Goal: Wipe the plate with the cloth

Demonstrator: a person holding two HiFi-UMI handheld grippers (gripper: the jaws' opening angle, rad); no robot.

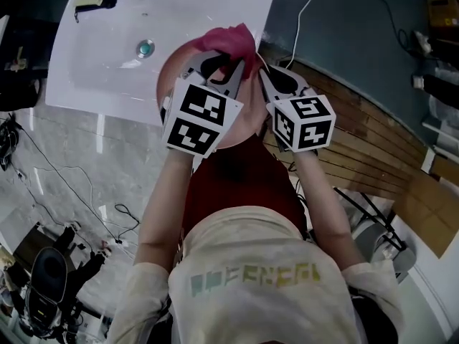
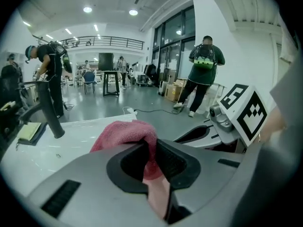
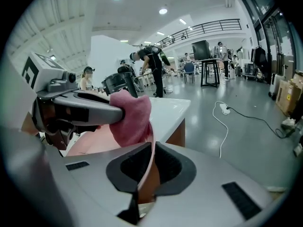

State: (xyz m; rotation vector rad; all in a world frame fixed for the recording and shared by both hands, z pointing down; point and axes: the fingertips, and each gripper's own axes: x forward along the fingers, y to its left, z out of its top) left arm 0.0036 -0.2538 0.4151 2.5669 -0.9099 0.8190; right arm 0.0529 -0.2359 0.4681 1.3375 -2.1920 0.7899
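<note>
Nearest the head camera, a pale shirt and two forearms were seen; beyond them the left gripper and right gripper were raised over the white sink; the pink plate was held between them, probably so that anything wiped off would fall into the basin; the red cloth was bunched at its far edge. In the left gripper view, the jaws were pressed together on a fold of the cloth, which was thereby made into a wiping pad. In the right gripper view, the jaws were clamped on the plate's thin rim, seemingly to steady it; the cloth was laid against the plate's face.
</note>
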